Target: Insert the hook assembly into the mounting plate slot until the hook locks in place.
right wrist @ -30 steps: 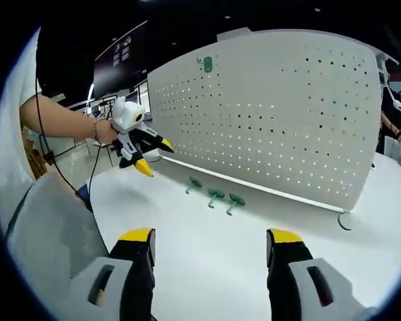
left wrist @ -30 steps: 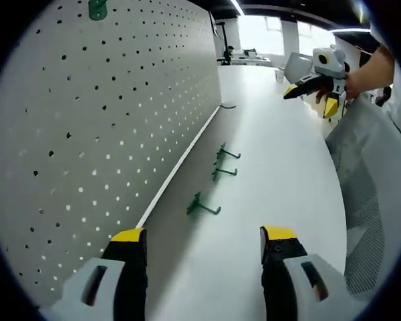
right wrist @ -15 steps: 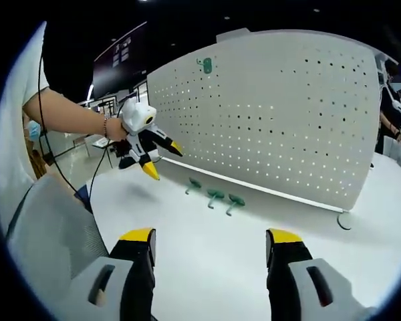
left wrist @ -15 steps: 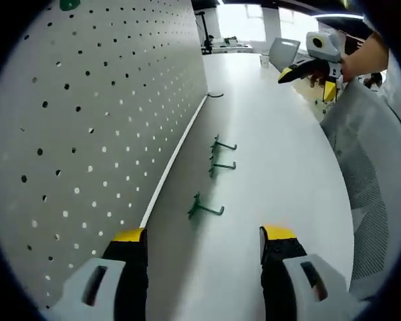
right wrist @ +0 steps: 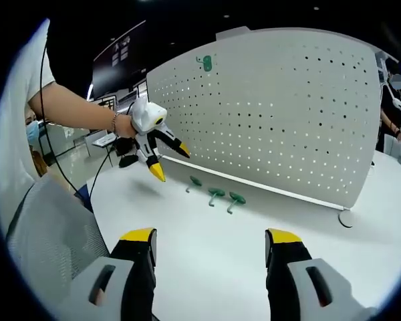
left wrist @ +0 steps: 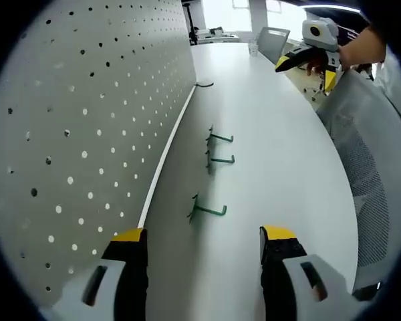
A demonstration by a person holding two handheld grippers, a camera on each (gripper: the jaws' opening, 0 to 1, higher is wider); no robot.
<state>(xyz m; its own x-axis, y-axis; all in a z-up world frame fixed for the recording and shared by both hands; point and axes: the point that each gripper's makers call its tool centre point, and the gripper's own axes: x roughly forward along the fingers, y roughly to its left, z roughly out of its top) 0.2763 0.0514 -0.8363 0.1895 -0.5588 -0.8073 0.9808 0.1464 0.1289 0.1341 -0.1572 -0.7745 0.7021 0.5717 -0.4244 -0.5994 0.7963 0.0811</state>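
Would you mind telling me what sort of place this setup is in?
Probably an open office or lab used as a test bench: a white pegboard stands on a long white table, with green hooks laid out beside it and a mesh chair at the table's edge.

Bare white table (left wrist: pixel 281 154) lies open at centre and right of the left gripper view; the pegboard (left wrist: pixel 87 114) walls off the left, 3 green hooks (left wrist: pixel 210 158) beside its base.

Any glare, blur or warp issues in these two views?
Left gripper view: bright windows blow out the far end of the table; fisheye bends the pegboard; the hooks stay sharp. Right gripper view: even light, dark ceiling, pegboard edges bowed, soft shadow under the left claw.
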